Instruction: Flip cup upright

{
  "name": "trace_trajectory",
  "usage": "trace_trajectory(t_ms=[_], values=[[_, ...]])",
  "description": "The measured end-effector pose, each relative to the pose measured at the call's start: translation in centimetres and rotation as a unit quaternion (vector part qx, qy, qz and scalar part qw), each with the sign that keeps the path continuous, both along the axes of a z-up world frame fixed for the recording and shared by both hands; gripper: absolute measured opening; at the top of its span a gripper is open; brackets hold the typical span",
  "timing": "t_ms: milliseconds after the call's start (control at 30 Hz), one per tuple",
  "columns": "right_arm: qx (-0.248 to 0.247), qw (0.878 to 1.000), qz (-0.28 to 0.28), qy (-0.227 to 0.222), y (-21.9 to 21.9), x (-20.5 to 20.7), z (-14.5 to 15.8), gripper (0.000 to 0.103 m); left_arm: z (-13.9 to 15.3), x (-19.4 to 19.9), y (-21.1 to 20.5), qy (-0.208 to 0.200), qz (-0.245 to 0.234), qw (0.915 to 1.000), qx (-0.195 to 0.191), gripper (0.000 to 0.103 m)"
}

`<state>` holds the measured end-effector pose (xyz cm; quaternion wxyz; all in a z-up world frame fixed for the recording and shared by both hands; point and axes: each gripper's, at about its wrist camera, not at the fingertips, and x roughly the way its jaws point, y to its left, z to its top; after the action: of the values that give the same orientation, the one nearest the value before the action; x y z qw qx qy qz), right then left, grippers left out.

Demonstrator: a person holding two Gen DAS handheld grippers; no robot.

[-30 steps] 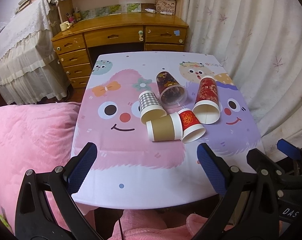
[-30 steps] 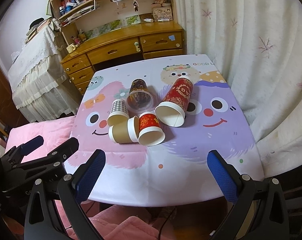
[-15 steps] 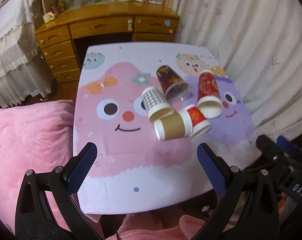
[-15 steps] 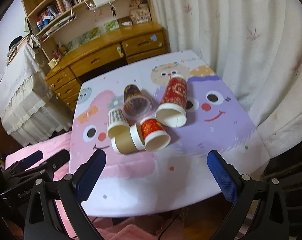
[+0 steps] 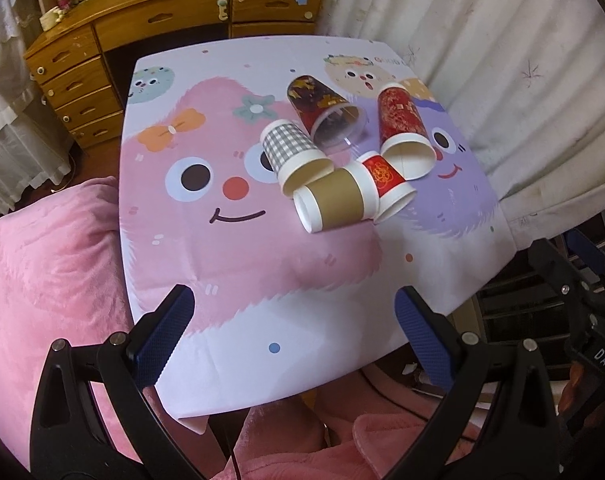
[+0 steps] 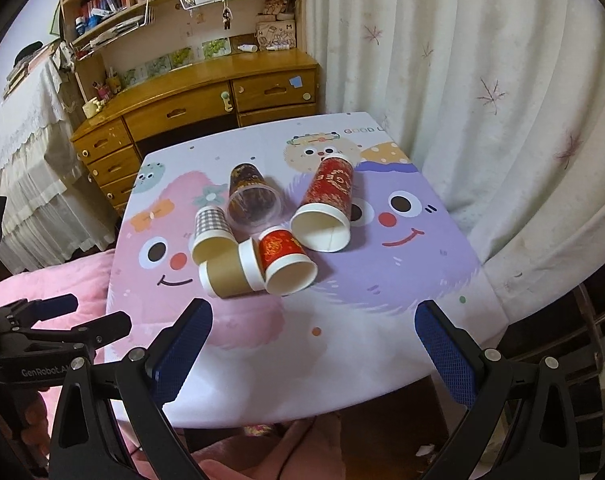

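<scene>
1. Five cups lie tipped in a touching cluster; the brown cup [image 6: 230, 276] sits nearest the desk's [image 6: 342, 360] front edge, so likely the easiest to stand up first.
2. Beside it, touching, lies the small red cup [image 6: 282, 258].
3. Left gripper [image 5: 294, 336] and right gripper [image 6: 312, 340] hover short of the brown cup, fingers spread wide and empty, ready to reach in.

"GOOD" is printed on the tabletop [image 6: 366, 131] cloth at its far edge, cut off after that. "GenRobot.A" reads along the left gripper [image 6: 42, 370] body in the right wrist view. "DAS" shows on the right gripper [image 5: 600, 356] body. The tall red cup [image 6: 330, 186] carries gold letters, roughly "GE".
</scene>
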<state>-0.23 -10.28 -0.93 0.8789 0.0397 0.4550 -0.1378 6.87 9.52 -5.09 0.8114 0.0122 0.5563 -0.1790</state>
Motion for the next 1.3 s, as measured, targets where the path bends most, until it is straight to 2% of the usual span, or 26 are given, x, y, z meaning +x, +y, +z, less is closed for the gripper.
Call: trace_trajectory(t_ms=[167,367,500,600,700,833,967,1067,1133,1233,1300], values=[[0.005,1.000,0.025,0.007,-1.3,0.2,-0.2,0.103,-0.2,1.5,-0.7,0.016,0.012,0.9998,0.006,0.100],[0.000,0.995,0.098,0.012,-2.5,2.4,-0.4,0.103,-1.2,4.3,-1.7,0.065,0.045,0.9969,0.001,0.099],[0.003,0.989,0.151,0.008,-3.2,4.2,-0.4,0.103,-2.4,5.7,-2.8,0.097,0.067,0.9928,-0.016,0.099],[0.003,0.981,0.193,0.014,-3.9,5.7,-0.7,0.103,-3.1,6.5,-4.0,0.101,0.068,0.9924,-0.020,0.099],[0.004,0.972,0.232,0.019,-4.5,6.9,-1.1,0.103,-3.6,6.9,-5.5,0.083,0.032,0.9960,-0.005,0.099],[0.011,0.958,0.284,0.026,-5.6,8.2,-2.4,0.103,-4.7,7.1,-8.3,0.037,-0.052,0.9969,0.046,0.099],[0.018,0.946,0.320,0.037,-6.6,9.2,-4.3,0.103,-6.2,7.3,-10.4,-0.001,-0.128,0.9896,0.066,0.099],[0.025,0.941,0.332,0.053,-7.3,10.2,-6.0,0.103,-7.3,7.8,-11.3,-0.007,-0.174,0.9827,0.063,0.099],[0.029,0.939,0.338,0.064,-7.7,10.7,-7.2,0.103,-8.0,7.9,-12.0,-0.013,-0.210,0.9753,0.066,0.099],[0.030,0.935,0.346,0.079,-8.3,11.3,-8.7,0.103,-9.1,8.1,-13.0,-0.020,-0.249,0.9649,0.080,0.099],[0.032,0.933,0.347,0.089,-8.8,11.6,-9.4,0.103,-9.7,8.3,-13.5,-0.016,-0.263,0.9611,0.082,0.099]])
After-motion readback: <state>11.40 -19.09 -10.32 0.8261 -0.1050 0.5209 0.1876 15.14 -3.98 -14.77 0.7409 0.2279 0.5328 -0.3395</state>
